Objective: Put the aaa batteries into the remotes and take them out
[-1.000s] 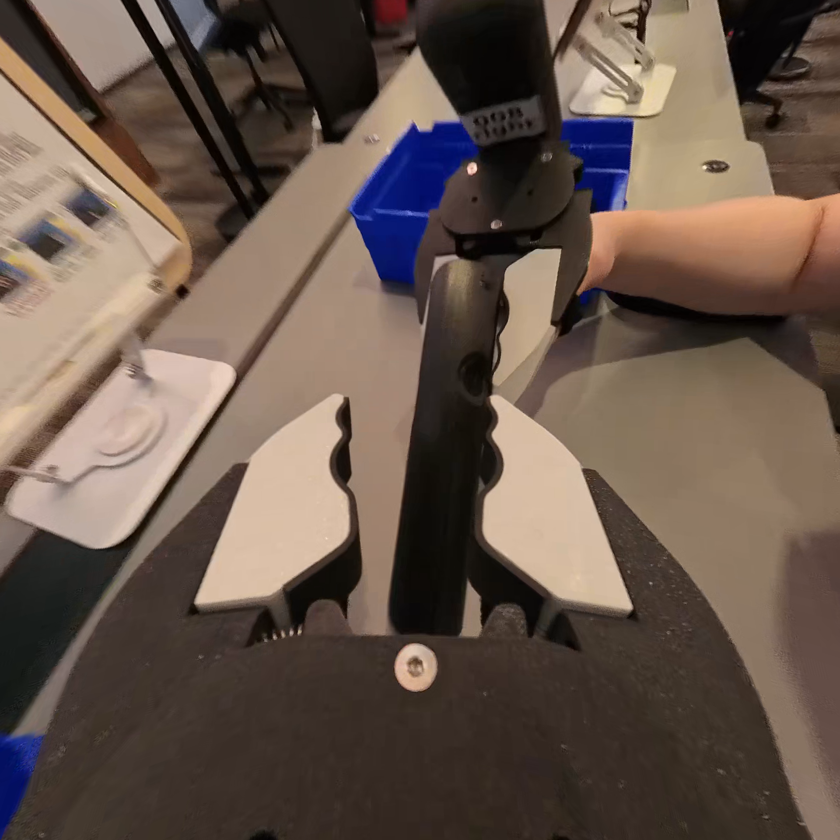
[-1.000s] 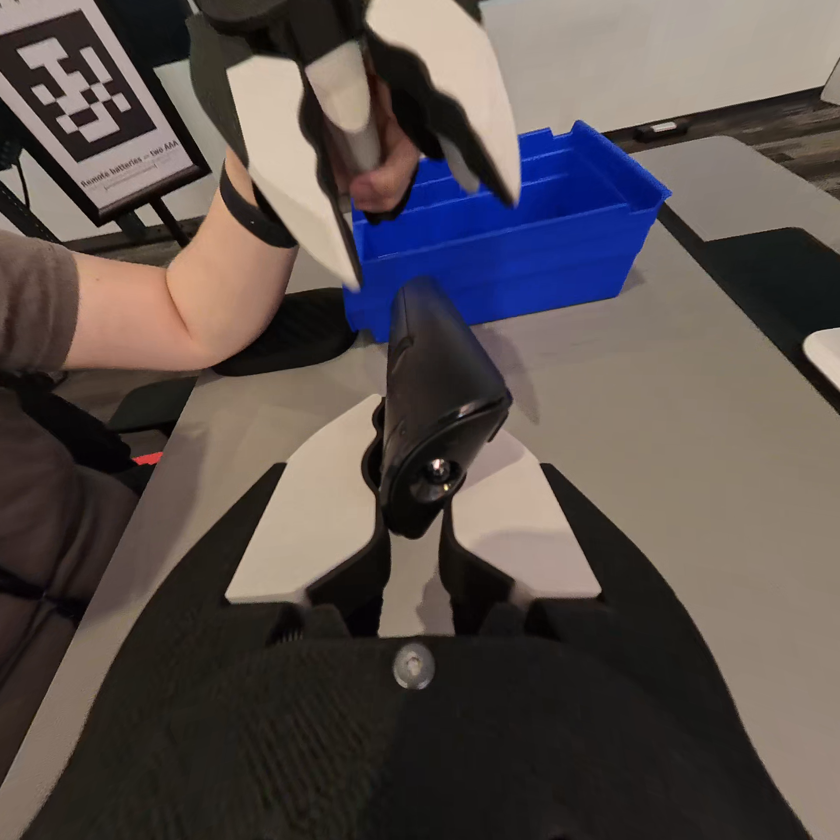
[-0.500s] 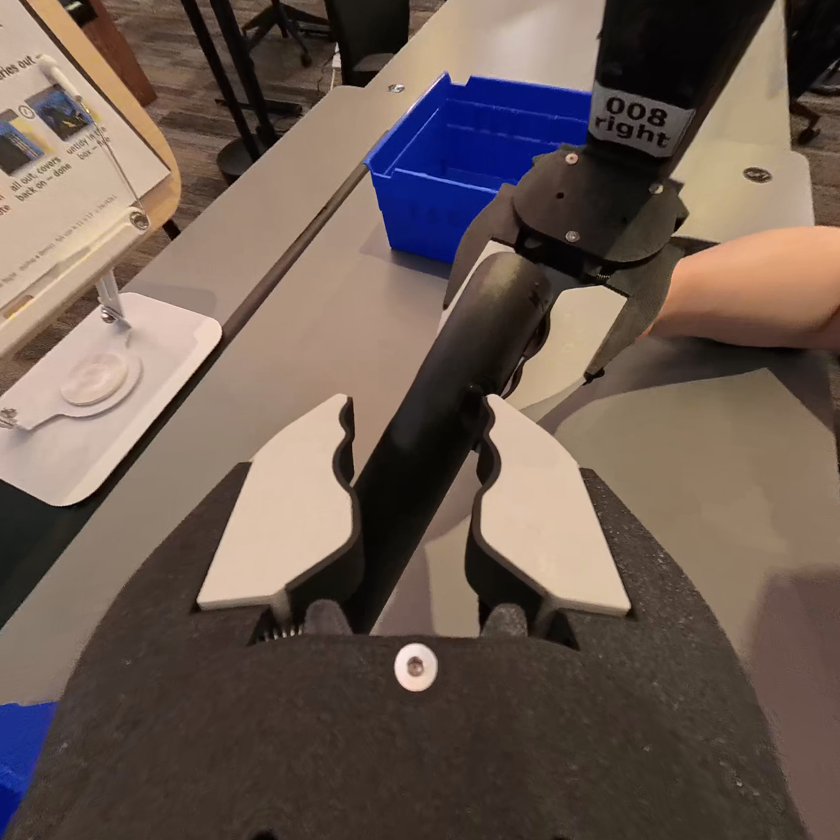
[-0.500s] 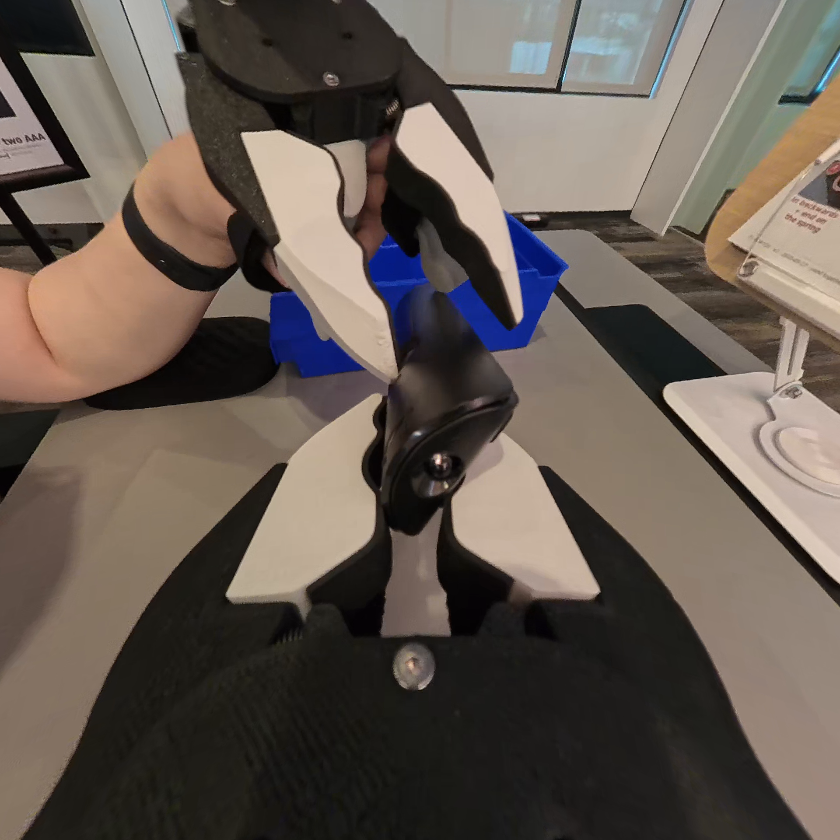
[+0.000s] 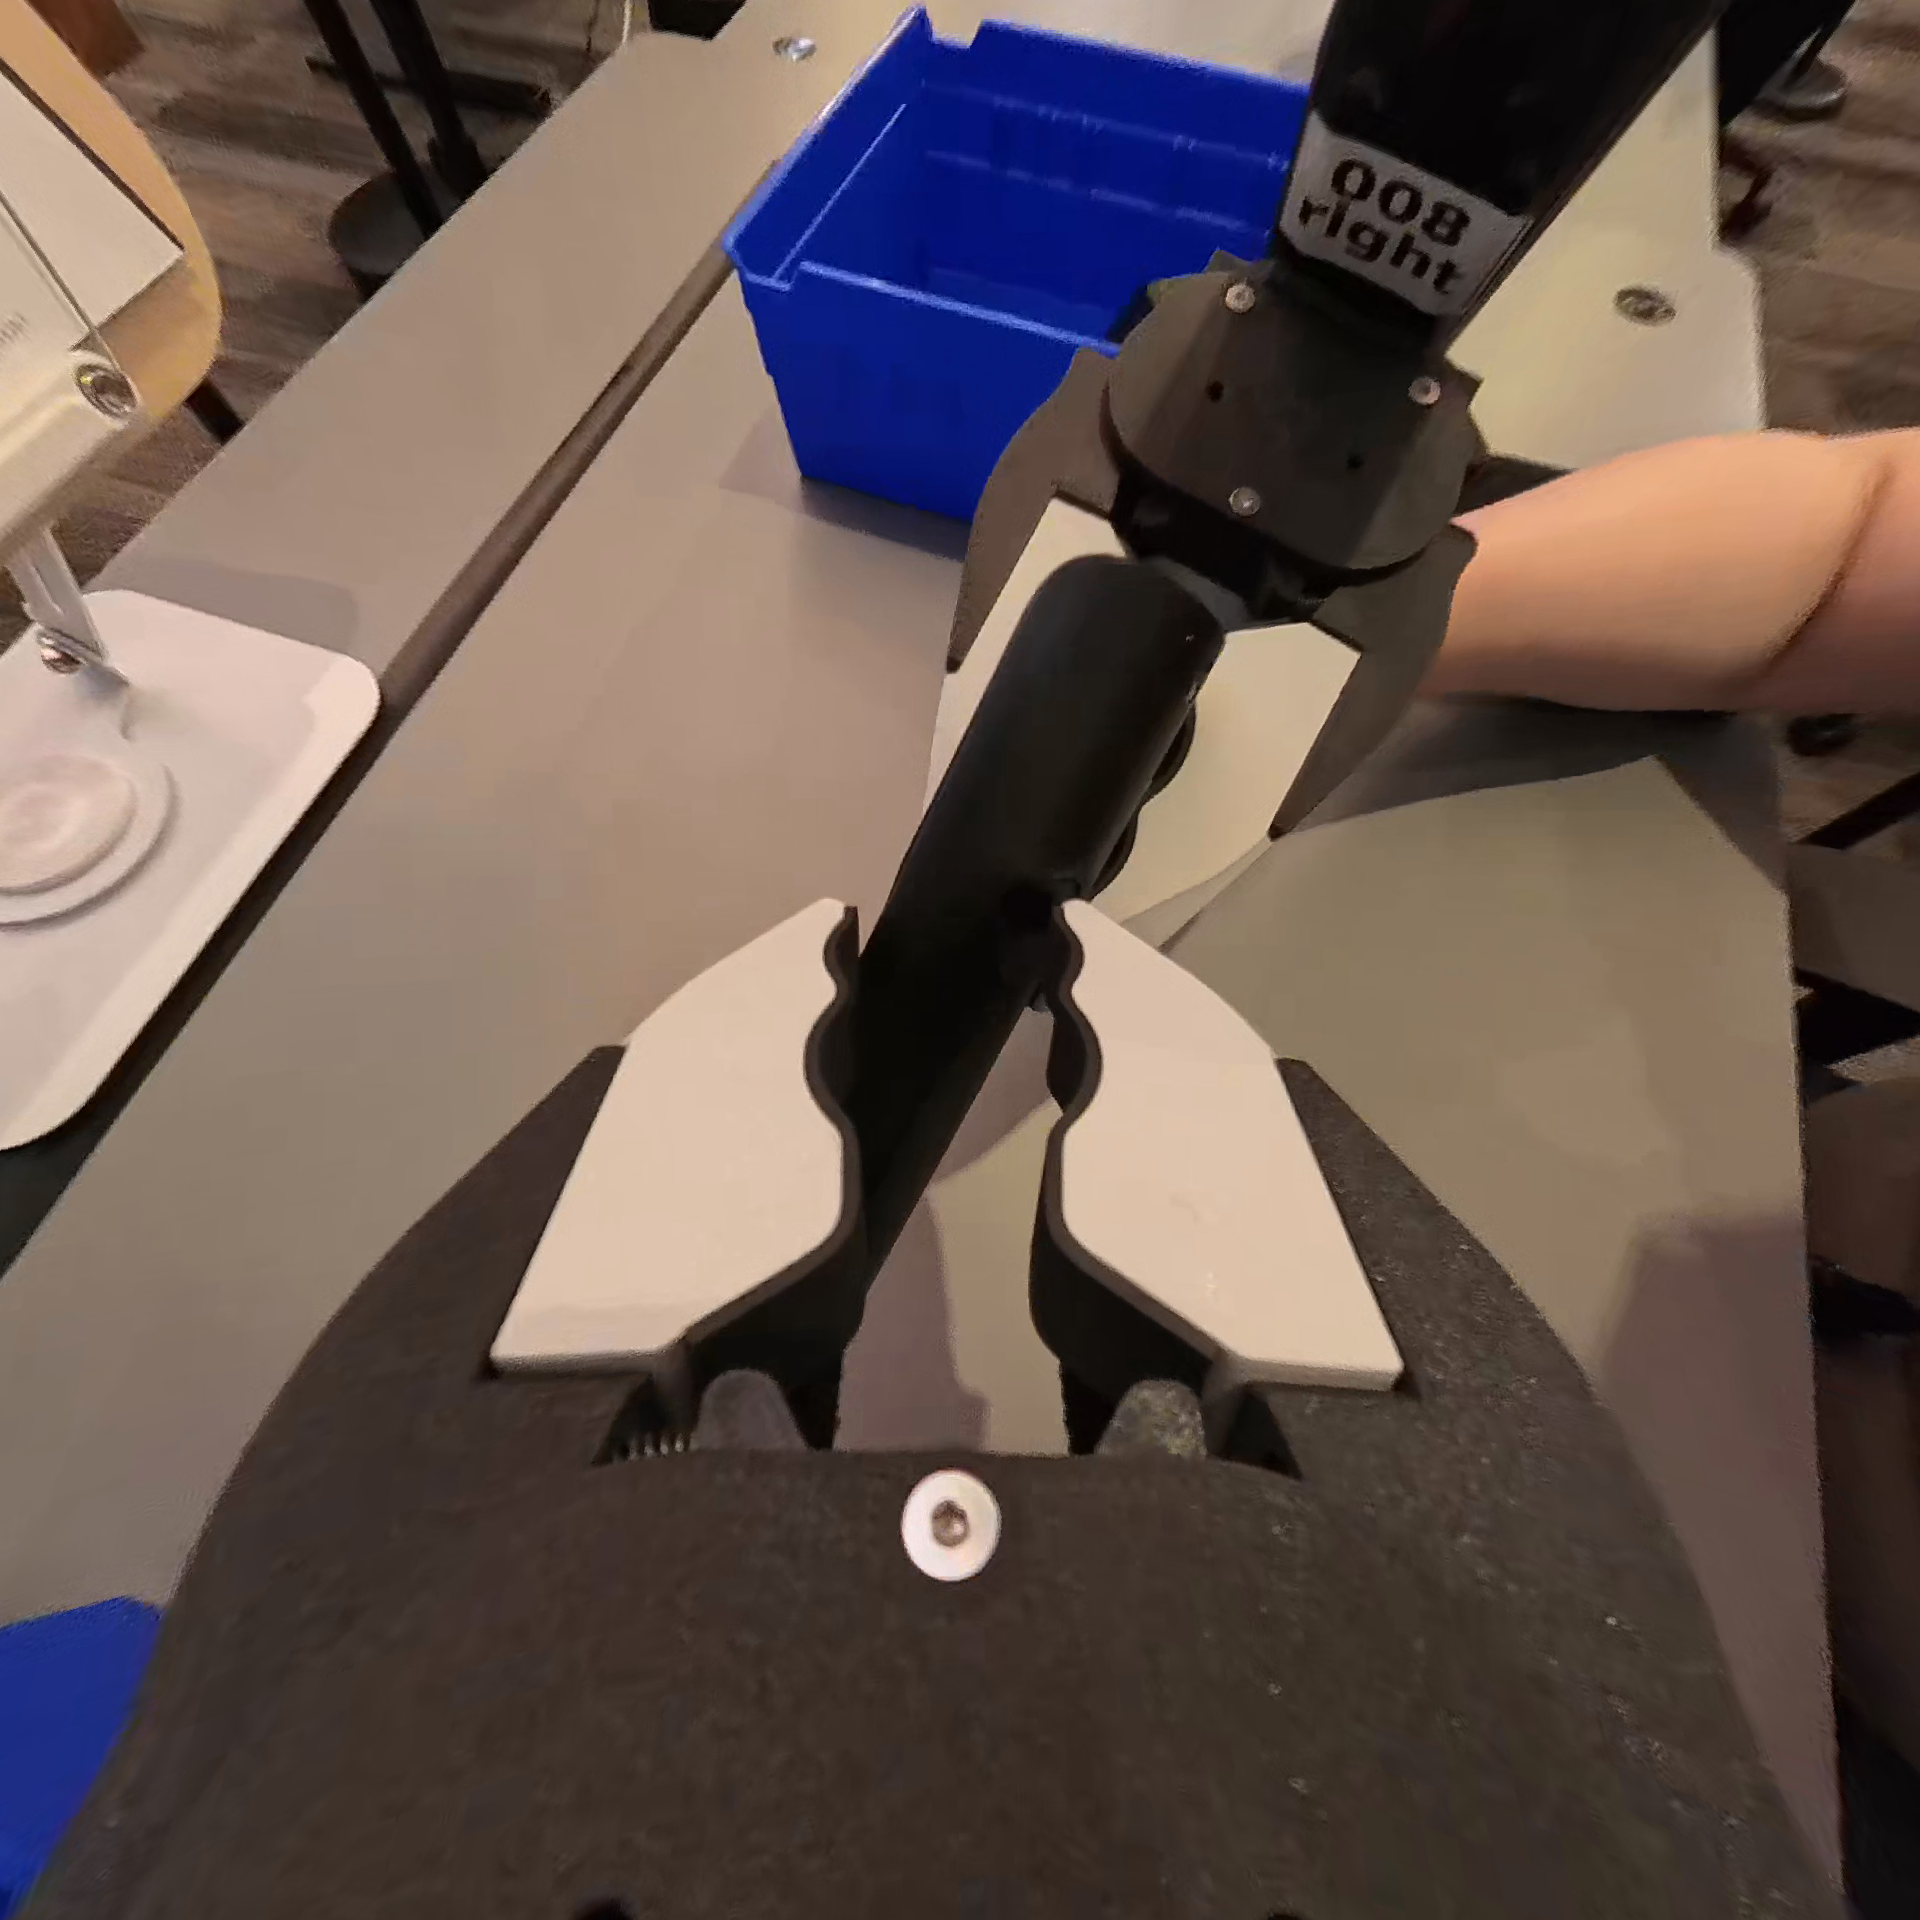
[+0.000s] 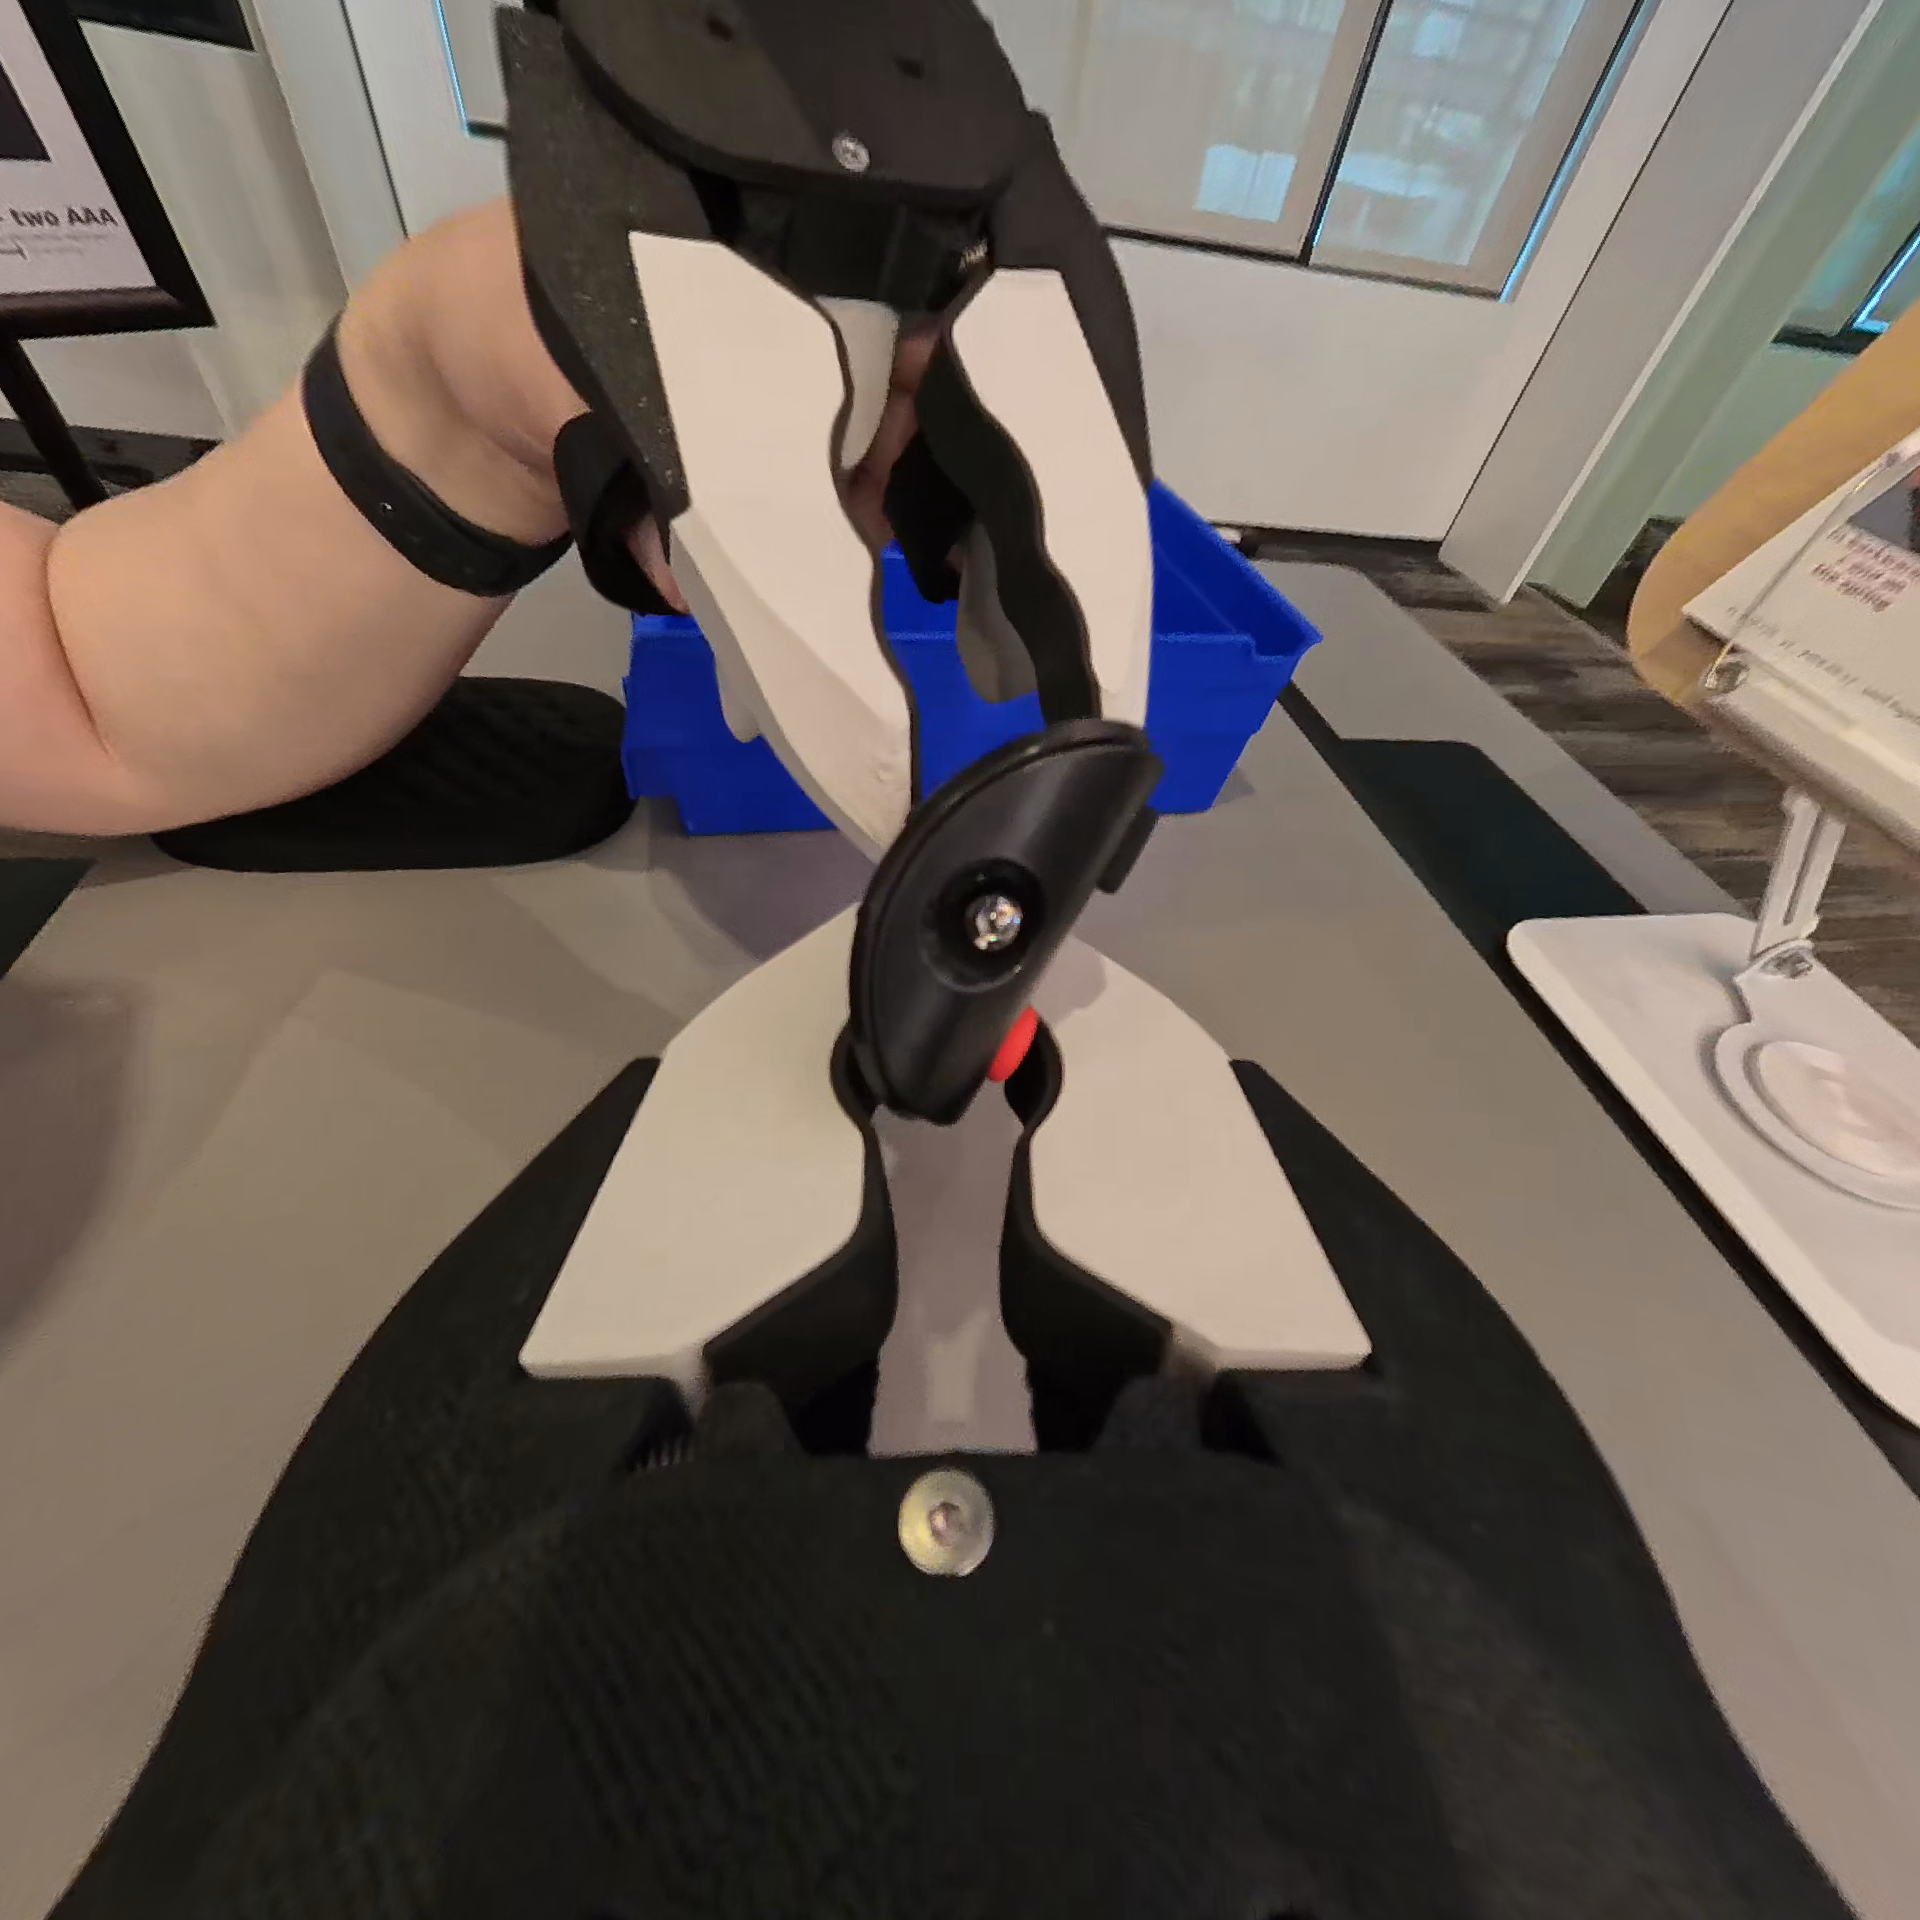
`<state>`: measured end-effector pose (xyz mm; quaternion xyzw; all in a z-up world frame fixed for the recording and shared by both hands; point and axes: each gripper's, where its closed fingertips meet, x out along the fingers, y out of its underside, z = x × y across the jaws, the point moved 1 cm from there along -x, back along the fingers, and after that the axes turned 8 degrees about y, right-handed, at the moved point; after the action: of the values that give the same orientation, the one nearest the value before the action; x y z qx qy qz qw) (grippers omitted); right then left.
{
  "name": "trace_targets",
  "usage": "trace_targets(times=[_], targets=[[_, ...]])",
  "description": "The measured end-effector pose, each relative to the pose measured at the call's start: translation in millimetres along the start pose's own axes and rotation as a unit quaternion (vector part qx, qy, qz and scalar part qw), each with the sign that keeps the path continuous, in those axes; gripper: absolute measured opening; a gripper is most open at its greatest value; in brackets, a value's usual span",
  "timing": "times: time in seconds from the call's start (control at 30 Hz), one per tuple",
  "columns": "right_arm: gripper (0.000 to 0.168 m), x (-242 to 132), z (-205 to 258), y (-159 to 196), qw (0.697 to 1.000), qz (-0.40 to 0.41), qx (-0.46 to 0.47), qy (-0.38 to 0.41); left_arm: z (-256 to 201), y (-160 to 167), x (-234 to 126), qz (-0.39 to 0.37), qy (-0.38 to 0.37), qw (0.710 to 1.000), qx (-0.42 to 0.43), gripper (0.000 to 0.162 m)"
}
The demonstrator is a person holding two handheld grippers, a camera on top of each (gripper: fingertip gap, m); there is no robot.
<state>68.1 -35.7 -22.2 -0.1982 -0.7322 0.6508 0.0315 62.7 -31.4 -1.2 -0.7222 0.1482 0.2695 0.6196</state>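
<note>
A black remote [image 5: 1049,748] is held in the air between both grippers, above the grey table [image 5: 582,748]. My left gripper [image 5: 956,925] is shut on one end of it, both fingertips against its sides. My right gripper [image 6: 951,1044] is shut on the other end, whose end face with a screw and a red button [image 6: 1013,1044] points at the camera. In the left wrist view the right gripper [image 5: 1132,748] comes down from above onto the remote. In the right wrist view the left gripper [image 6: 1013,774] straddles the remote's far end. No batteries are visible.
A blue bin [image 5: 883,416] stands on the table behind the grippers; it also shows in the right wrist view [image 6: 1216,665]. A sign stand with a white base [image 6: 1714,1039] is at the table's side. A person's forearm [image 6: 208,623] rests on a black pad [image 6: 416,769].
My left gripper's fingers have closed in onto the remote. The remote has tilted over to a slant, and the right gripper has swung so the remote's end face points at its camera.
</note>
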Motion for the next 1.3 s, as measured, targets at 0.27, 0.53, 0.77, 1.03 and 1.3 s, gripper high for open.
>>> trace_targets(times=[0.27, 0.53, 0.77, 1.03, 1.3], targets=[[0.021, 5, -7, 14, 0.999, 0.044, 0.021, 0.014, 6, 10, 11, 0.062, -0.059, 0.996, 0.039, 0.029], [0.021, 5, -5, 14, 0.998, 0.060, -0.011, 0.016, 2, 9, 9, 0.092, -0.083, 0.989, 0.082, 0.028], [0.021, -8, -23, -1, 0.998, -0.001, 0.057, 0.014, 20, -17, -42, -0.040, -0.127, 0.990, 0.046, 0.035], [0.021, -61, -44, -65, 0.969, -0.211, 0.130, 0.010, 32, -45, -69, -0.275, 0.001, 0.956, -0.105, 0.060], [0.021, -62, -37, -68, 0.964, -0.229, 0.135, -0.025, 10, -49, -45, -0.259, 0.068, 0.960, -0.077, 0.032]])
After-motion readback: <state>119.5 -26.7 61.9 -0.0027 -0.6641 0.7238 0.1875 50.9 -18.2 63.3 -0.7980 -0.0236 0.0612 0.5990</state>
